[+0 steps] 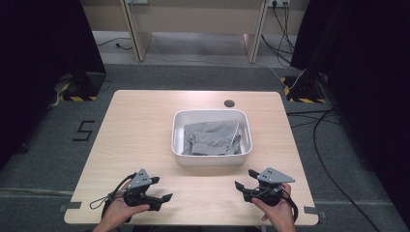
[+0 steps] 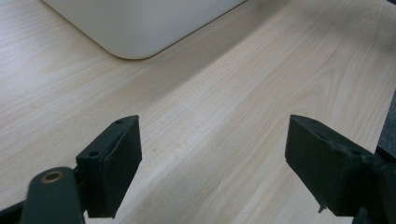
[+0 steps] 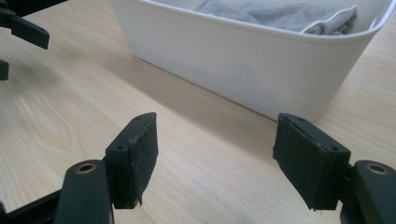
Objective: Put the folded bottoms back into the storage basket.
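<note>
High view: my two hands hold the grippers low over the near edge of the light wooden table point(image 1: 145, 125). My left black two-jaw gripper point(image 1: 162, 189) sits at the near left, my right black two-jaw gripper point(image 1: 245, 179) at the near right, well apart from each other. Both have their jaws spread with nothing between them.
High view, tub: the white rounded-rectangle plastic tub point(image 1: 211, 161) stands mid-table, beyond both grippers and nearer my right one. A crumpled grey cloth point(image 1: 212, 137) lies inside it.
High view, writing: a black "5" marking point(image 1: 83, 130) on the grey floor left of the table. A small dark round hole point(image 1: 229, 103) sits near the table's far edge.
Left gripper view: my left gripper point(image 2: 212, 149) is wide open over bare wood grain. One rounded corner of the tub point(image 2: 140, 28) shows at the top, apart from the jaws; the cloth is hidden by the wall here.
Right gripper view: my right gripper point(image 3: 215, 149) is open, empty, with the tub's wall point(image 3: 243, 65) just ahead, untouched. Over the rim the grey cloth point(image 3: 280, 14) shows a lighter hem. My left gripper's point(image 3: 16, 32) jaws show at the upper left.
</note>
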`<state>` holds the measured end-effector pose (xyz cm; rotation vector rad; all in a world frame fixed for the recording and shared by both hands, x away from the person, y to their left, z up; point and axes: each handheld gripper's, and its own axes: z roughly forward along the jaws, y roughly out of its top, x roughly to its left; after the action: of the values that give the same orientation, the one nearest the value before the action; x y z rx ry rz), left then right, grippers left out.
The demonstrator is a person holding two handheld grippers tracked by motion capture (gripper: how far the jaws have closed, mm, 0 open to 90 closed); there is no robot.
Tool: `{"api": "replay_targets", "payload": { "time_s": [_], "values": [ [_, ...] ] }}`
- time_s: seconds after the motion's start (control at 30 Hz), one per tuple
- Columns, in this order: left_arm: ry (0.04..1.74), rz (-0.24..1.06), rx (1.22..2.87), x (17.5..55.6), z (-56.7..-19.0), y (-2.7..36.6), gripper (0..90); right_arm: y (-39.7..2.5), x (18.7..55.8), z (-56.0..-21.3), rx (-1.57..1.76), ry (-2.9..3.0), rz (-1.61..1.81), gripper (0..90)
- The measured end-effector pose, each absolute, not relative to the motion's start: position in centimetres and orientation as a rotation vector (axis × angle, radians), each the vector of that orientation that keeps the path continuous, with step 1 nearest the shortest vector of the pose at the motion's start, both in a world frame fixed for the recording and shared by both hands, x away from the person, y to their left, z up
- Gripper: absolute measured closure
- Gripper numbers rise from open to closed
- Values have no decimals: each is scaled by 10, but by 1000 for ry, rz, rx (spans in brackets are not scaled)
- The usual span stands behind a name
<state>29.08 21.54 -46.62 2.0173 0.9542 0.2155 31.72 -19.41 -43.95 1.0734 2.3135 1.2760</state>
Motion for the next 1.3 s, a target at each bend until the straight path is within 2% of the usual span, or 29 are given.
{"api": "replay_targets", "payload": {
  "time_s": [0.6,0.7,0.83,1.3],
  "values": [
    [944,234,2087,284,-481,216,185,-211,303,-466,1152,2337,1202,285],
    [927,247,2099,280,-483,213,184,-213,300,-469,1159,2337,1195,217],
    [902,266,2108,274,-485,210,184,-214,296,-473,1171,2327,1180,169],
    [934,244,2057,258,-490,219,154,-220,282,-485,1183,2323,1119,164]
  ]
}}
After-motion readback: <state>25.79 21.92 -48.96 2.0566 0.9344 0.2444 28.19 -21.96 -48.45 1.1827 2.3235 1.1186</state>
